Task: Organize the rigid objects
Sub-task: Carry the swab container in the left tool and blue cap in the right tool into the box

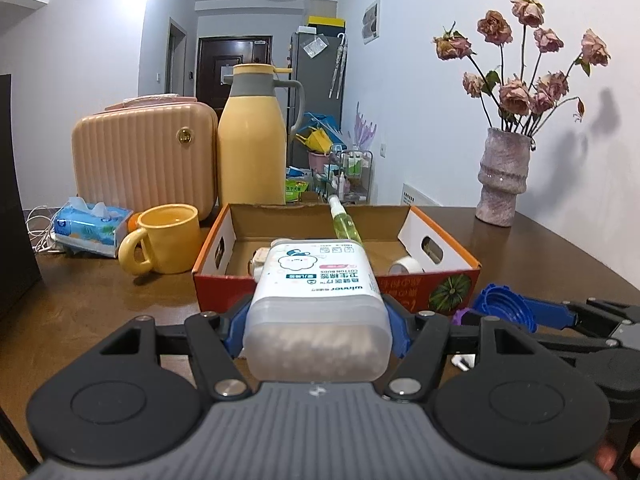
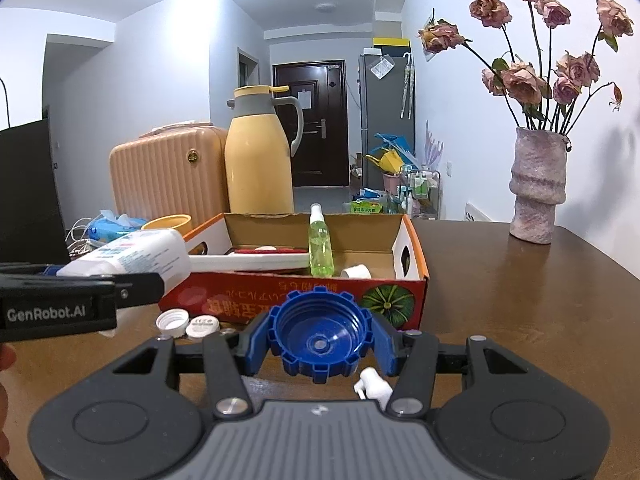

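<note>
Home, fridge (image 2: 384, 120), front door (image 2: 310, 120), dining table (image 2: 520, 300)

Both wrist views sit low over the table (image 1: 100, 312), close behind their tongs, facing the hallway door — both share the cardboard box (image 1: 440, 280) and vase (image 2: 536, 184).

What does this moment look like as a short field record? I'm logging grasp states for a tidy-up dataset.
left gripper: shut on cotton bud box, held in front of the cardboard box
right gripper: shut on blue cap, open side facing up
cardboard box: open, holds green spray bottle and tape roll
loose on table: two white caps in front of the cardboard box
behind the cardboard box: yellow thermos, yellow mug, suitcase
right side: vase of dried roses
</note>
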